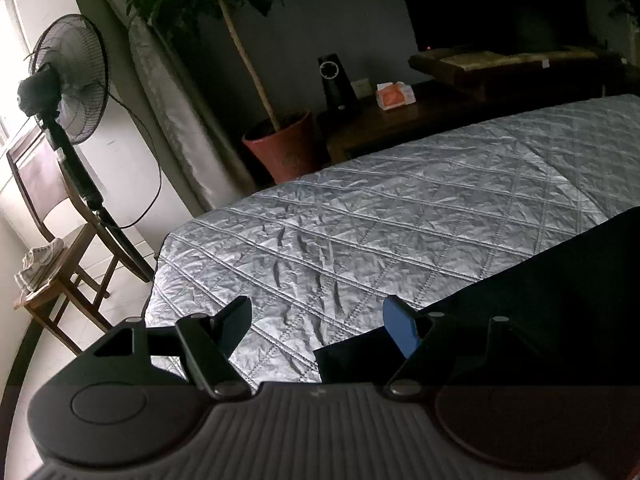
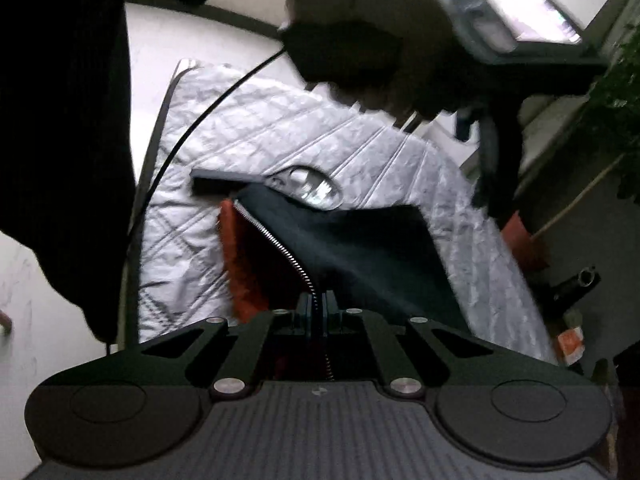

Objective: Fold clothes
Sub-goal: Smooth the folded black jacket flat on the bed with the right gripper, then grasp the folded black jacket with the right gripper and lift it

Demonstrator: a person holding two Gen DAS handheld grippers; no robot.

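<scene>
The right claw [image 2: 318, 302] is pinched tight on the jacket [image 2: 360, 248] at its zipper [image 2: 280, 240], the dark cloth running away ahead of it across the bed [image 2: 248, 136], while the left claw [image 1: 316, 320] hangs half open and empty, the jacket's edge just off its right finger.

Dim room, daylight glaring from a window [image 1: 12, 92] at nine o'clock, quilt [image 1: 400, 216] sheen, deep shadows, fisheye-bent edges, motion blur across the right wrist view.
</scene>
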